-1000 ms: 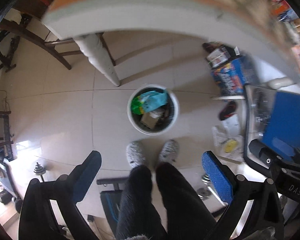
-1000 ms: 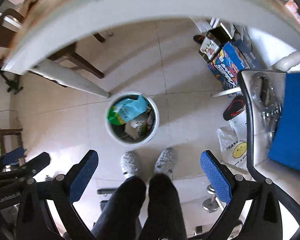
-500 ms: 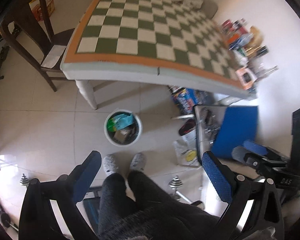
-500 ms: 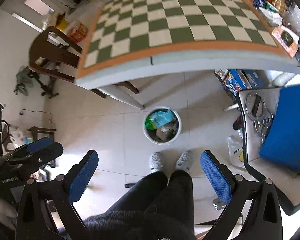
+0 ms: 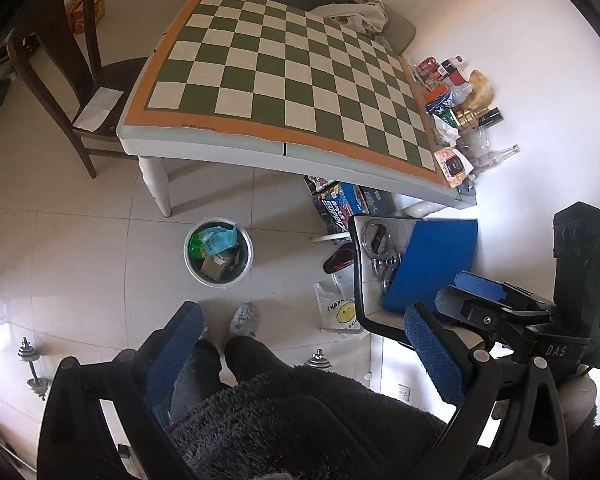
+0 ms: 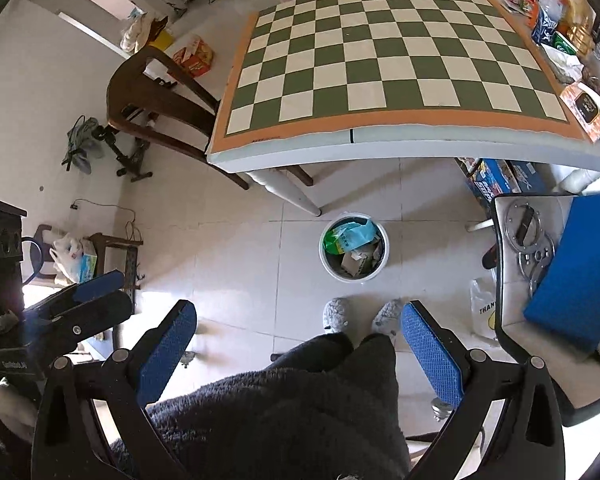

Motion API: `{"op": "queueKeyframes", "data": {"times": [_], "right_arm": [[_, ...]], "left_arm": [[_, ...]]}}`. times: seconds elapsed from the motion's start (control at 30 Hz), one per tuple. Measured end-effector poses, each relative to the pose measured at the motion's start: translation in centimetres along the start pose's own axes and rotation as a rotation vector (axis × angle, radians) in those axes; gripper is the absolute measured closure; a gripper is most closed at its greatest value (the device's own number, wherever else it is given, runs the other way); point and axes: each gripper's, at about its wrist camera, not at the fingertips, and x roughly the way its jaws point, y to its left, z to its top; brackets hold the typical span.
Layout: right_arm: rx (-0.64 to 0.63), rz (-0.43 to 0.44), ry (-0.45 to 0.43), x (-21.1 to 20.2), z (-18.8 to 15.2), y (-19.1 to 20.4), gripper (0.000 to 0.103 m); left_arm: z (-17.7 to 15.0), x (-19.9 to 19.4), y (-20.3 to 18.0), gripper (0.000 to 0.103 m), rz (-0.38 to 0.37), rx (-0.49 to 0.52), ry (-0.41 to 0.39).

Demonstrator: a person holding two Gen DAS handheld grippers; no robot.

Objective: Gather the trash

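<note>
A white trash bin point(image 5: 219, 252) stands on the tiled floor by the table leg, holding a green-and-blue bag and crumpled packaging; it also shows in the right wrist view point(image 6: 354, 245). My left gripper point(image 5: 304, 354) is open and empty, high above the floor over my legs. My right gripper point(image 6: 298, 350) is open and empty at a similar height. The right gripper also shows at the right of the left wrist view point(image 5: 480, 288). The left gripper shows at the left of the right wrist view point(image 6: 88, 292). The checkered table point(image 5: 292, 80) carries a cluster of bottles, cans and packets point(image 5: 456, 108) along its right edge.
A dark wooden chair point(image 5: 60, 68) stands left of the table. A chair with a blue cushion point(image 5: 432, 264) and metal rings is at the right. Boxes point(image 5: 340, 200) sit under the table. A plastic bag point(image 5: 338, 310) and small dumbbells point(image 5: 30, 366) lie on the floor.
Both grippers have risen and pulled back from just above the bin. The table top and its clutter have come into view. Both stay open and empty.
</note>
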Motion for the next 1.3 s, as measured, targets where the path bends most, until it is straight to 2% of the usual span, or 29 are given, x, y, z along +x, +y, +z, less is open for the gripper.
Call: {"op": "queueKeyframes", "data": {"times": [0.33,1.3], "right_arm": [[-0.011,0.000,0.004,-0.4,0.1,0.2,0.000],[0.006,-0.001,0.034,0.0,-1.2,-0.4,0.000]], "left_arm": [[-0.4,-0.7,-0.1,0.000,0.009,-0.003,-0.012],[-0.5,0.1,-0.7,0.000,0.023,0.042,0.025]]}}
